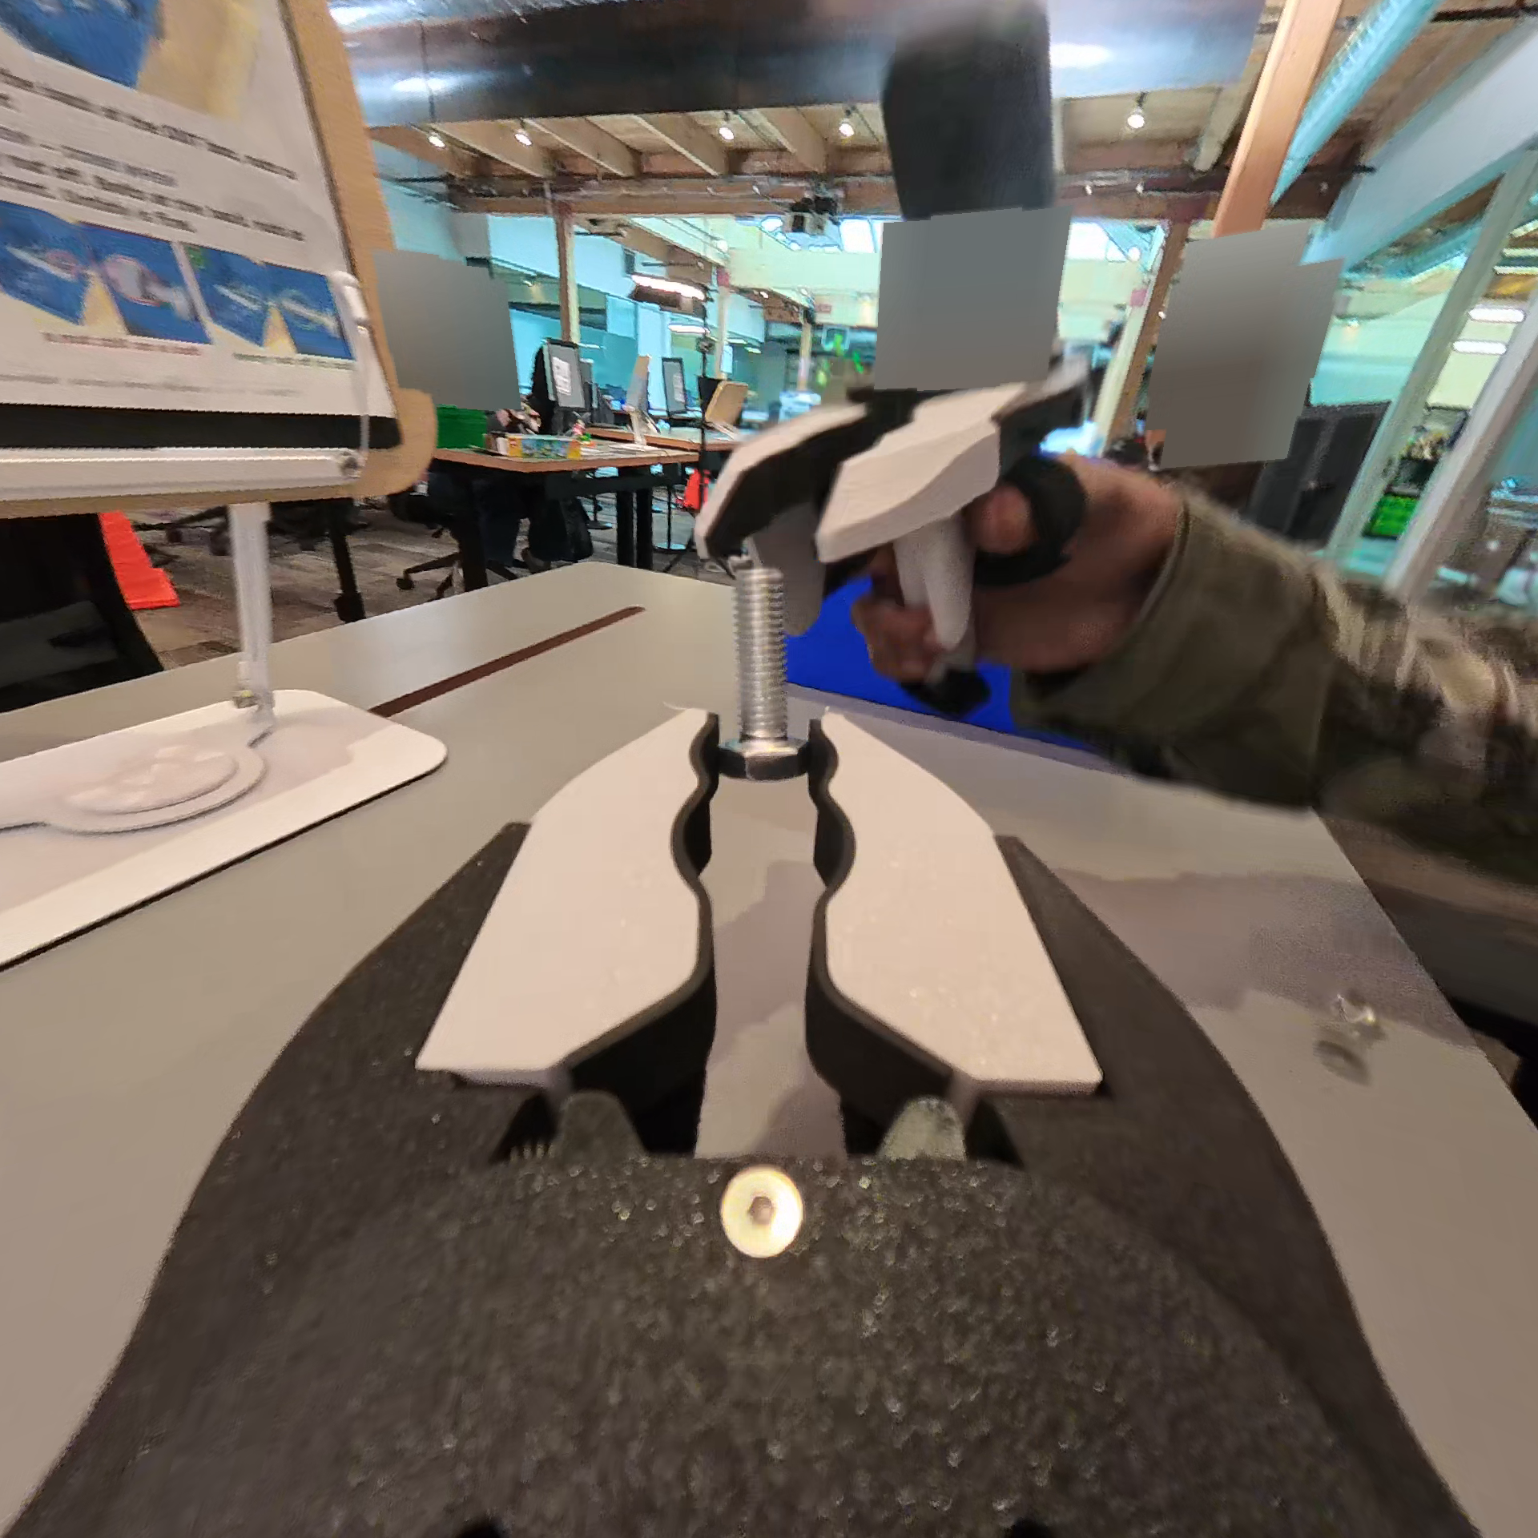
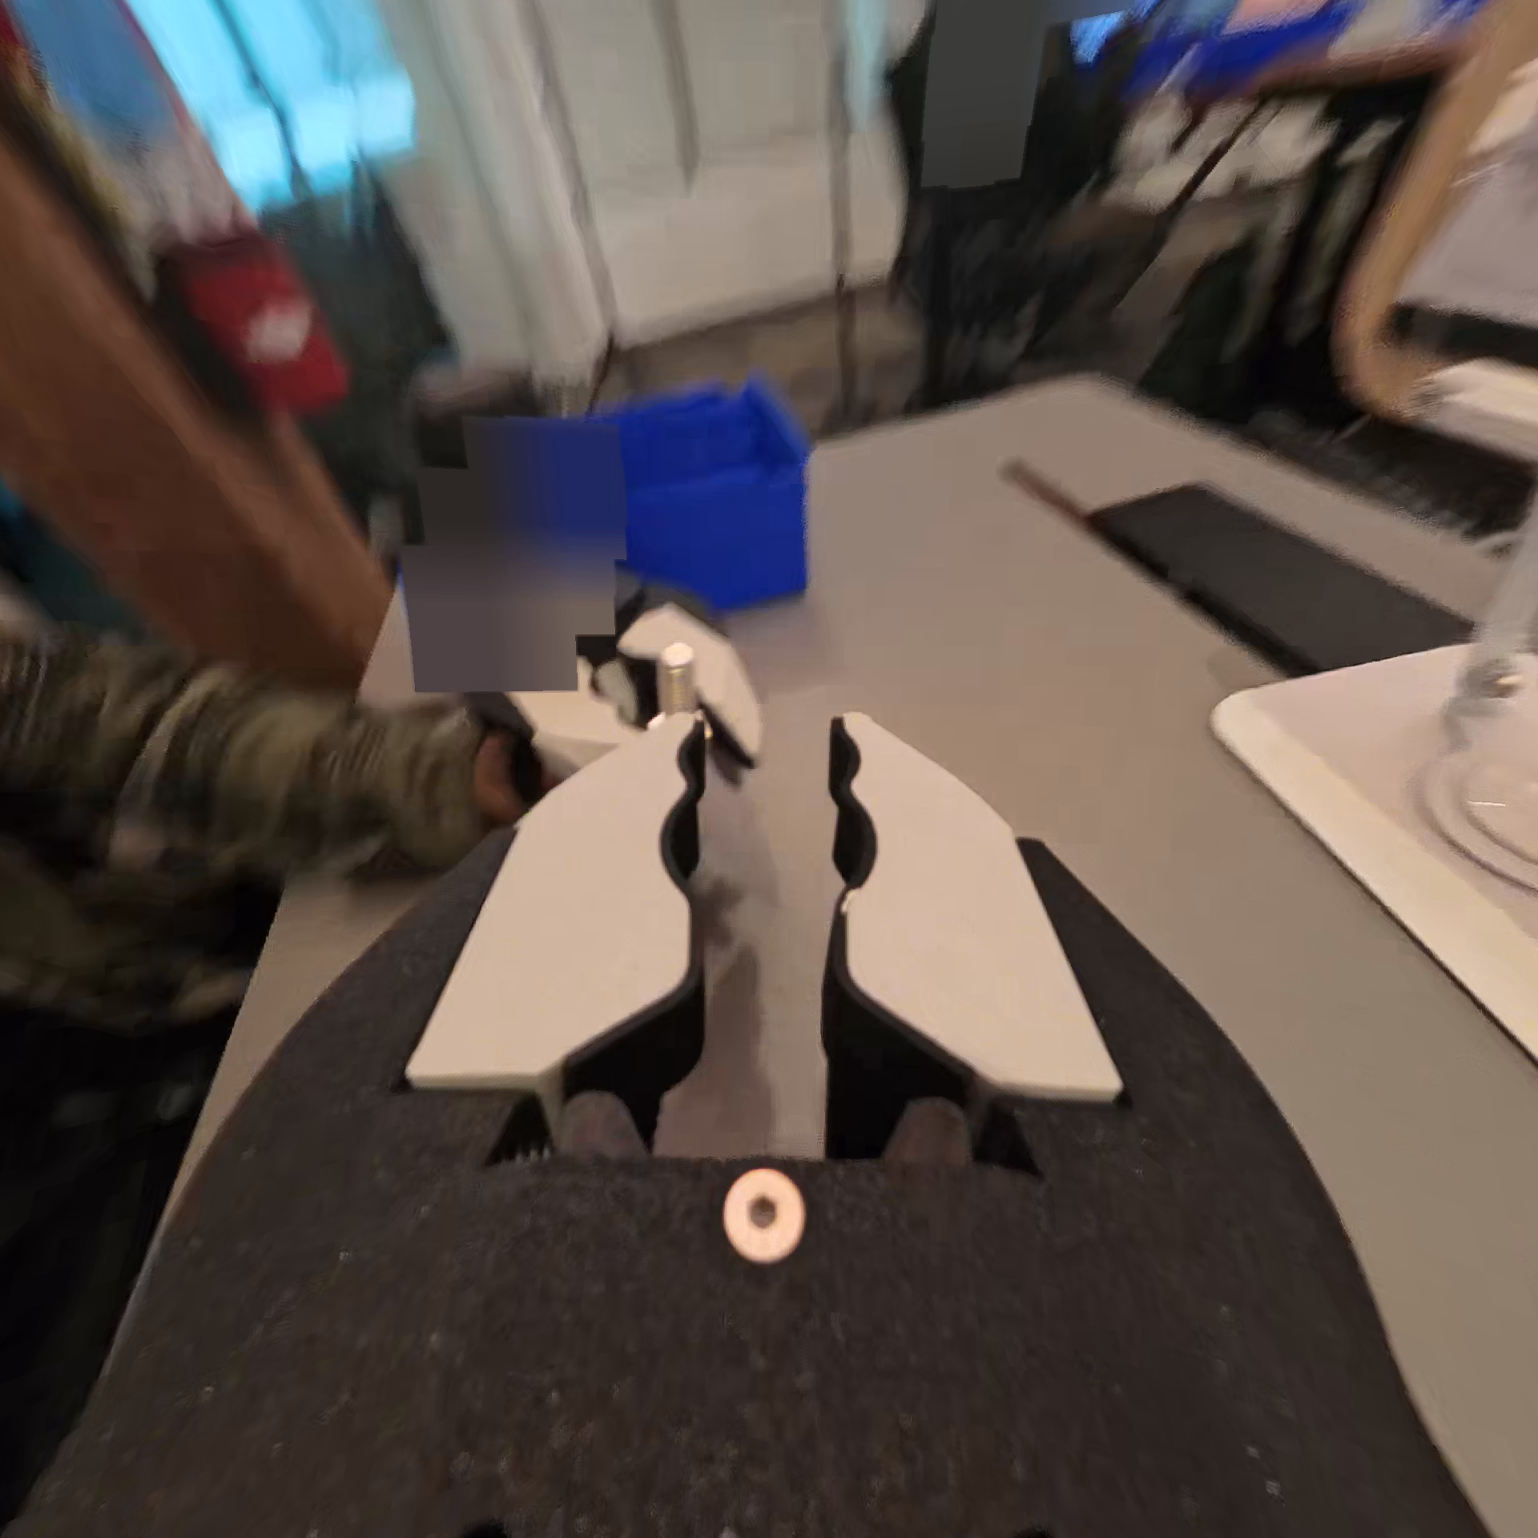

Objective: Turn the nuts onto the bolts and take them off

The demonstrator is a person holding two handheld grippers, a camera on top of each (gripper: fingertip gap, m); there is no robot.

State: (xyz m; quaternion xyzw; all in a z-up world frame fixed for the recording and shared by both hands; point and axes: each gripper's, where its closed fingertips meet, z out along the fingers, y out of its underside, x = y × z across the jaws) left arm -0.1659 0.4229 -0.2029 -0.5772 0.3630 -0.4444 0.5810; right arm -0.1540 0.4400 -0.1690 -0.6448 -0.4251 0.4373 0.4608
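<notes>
A silver bolt (image 1: 759, 657) stands upright, threads up, on the grey table (image 1: 541, 682). My left gripper (image 1: 761, 741) is shut on its hex head. My right gripper (image 1: 778, 545) hovers tilted over the bolt's top end, its fingertips beside the tip of the thread. In the blurred right wrist view my right gripper (image 2: 770, 732) has its jaws apart with nothing between them. The bolt (image 2: 678, 670) and the left gripper (image 2: 691, 707) sit just beyond its left fingertip. I cannot make out a nut on the bolt.
A blue bin (image 2: 716, 499) stands on the far side of the table. A white stand base (image 1: 208, 791) carries a clear post and an instruction sheet (image 1: 166, 208). A small shiny metal piece (image 1: 1348, 1019) lies near the table edge. A black mat (image 2: 1273, 566) lies beyond. Left tips to right tips: about 4 cm.
</notes>
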